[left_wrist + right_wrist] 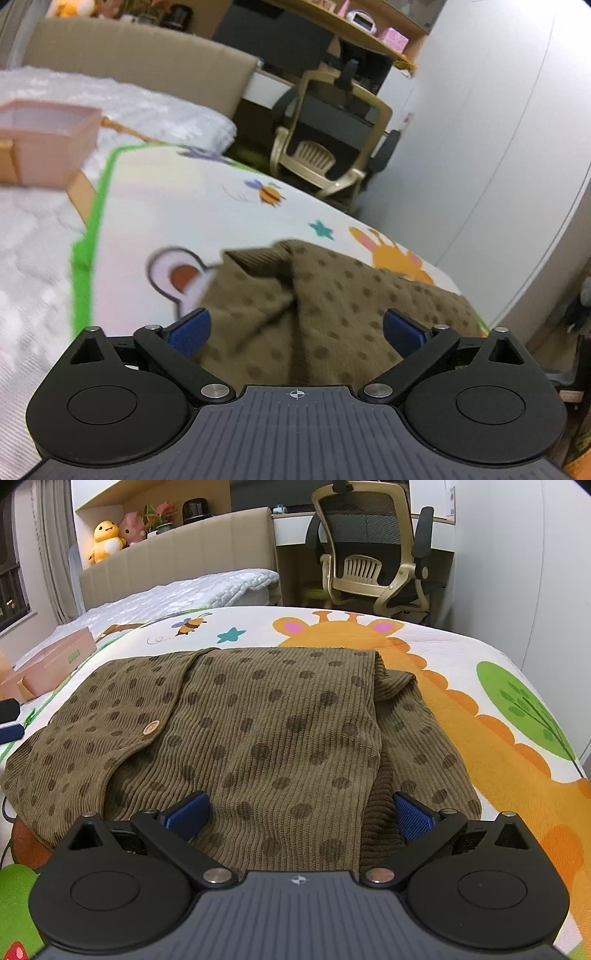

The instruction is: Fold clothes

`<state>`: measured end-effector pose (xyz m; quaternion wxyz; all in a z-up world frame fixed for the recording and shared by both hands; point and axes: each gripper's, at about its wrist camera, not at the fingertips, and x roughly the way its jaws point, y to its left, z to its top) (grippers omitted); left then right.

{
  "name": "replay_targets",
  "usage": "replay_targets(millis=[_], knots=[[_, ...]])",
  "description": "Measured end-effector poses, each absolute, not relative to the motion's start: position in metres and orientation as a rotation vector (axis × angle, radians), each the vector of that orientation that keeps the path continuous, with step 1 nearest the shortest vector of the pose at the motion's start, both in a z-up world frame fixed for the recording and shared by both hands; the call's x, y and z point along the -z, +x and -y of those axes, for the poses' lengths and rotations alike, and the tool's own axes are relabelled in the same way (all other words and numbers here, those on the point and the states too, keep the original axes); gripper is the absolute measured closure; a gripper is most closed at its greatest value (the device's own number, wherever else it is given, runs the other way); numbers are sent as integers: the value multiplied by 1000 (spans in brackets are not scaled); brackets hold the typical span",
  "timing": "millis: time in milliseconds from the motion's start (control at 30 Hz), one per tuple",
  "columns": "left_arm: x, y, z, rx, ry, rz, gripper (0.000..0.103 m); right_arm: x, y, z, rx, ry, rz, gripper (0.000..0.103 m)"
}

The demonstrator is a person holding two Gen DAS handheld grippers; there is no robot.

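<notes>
Cardigan (332,302), brown and dotted, lies bunched on the bed's cartoon sheet (177,206) ahead of my left tool (297,328), its jaws spread wide and holding nothing, while my right view shows it part-folded, my right tool (299,812) likewise wide open over its near hem.
</notes>
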<state>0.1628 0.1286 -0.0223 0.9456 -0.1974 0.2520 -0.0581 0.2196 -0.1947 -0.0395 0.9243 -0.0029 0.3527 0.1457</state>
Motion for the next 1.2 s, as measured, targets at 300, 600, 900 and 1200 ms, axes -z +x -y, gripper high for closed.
replay_targets(millis=[300, 600, 900, 1200], knots=[[41, 175, -127, 30, -253, -640, 24, 40, 219, 196, -300, -1, -722, 0], [14, 160, -117, 66, -208, -557, 24, 38, 208, 195, -294, -53, -738, 0], [5, 183, -61, 367, -226, -512, 10, 33, 189, 204, -286, -99, -745, 0], [44, 195, -46, 390, -231, -585, 6, -4, 210, 213, -183, -144, -585, 0]])
